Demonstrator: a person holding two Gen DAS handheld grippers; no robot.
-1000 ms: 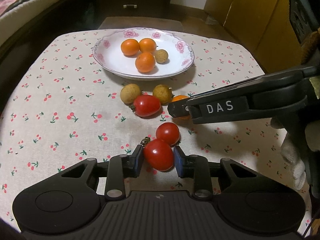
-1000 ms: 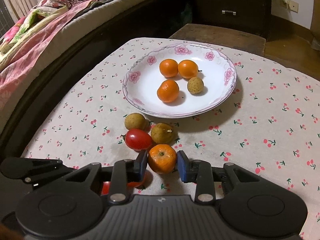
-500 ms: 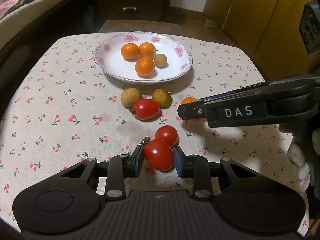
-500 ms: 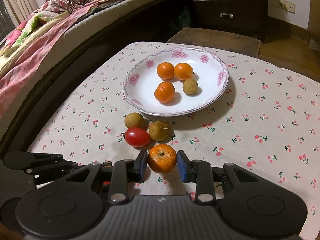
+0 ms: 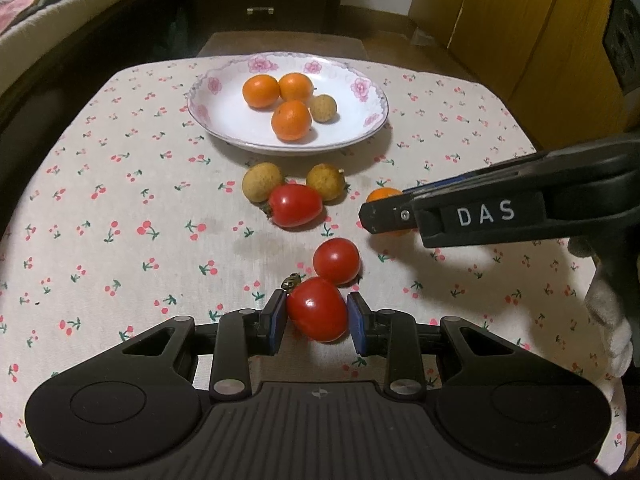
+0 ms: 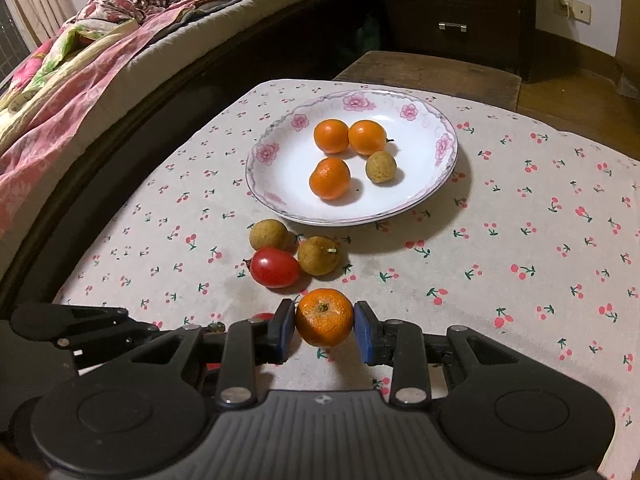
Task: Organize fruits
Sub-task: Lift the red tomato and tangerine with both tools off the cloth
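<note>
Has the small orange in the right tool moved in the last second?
Yes. In the left wrist view the orange has shifted rightward, away from the brown fruit it sat against; a gap now shows between them.

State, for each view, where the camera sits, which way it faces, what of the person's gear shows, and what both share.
Left wrist: on the left hand-held gripper, angled down at a red tomato; right hand-held gripper crosses.
Right wrist: on the right hand-held gripper, angled down at a mandarin.
Shared: the flowered plate, cherry tablecloth.
</note>
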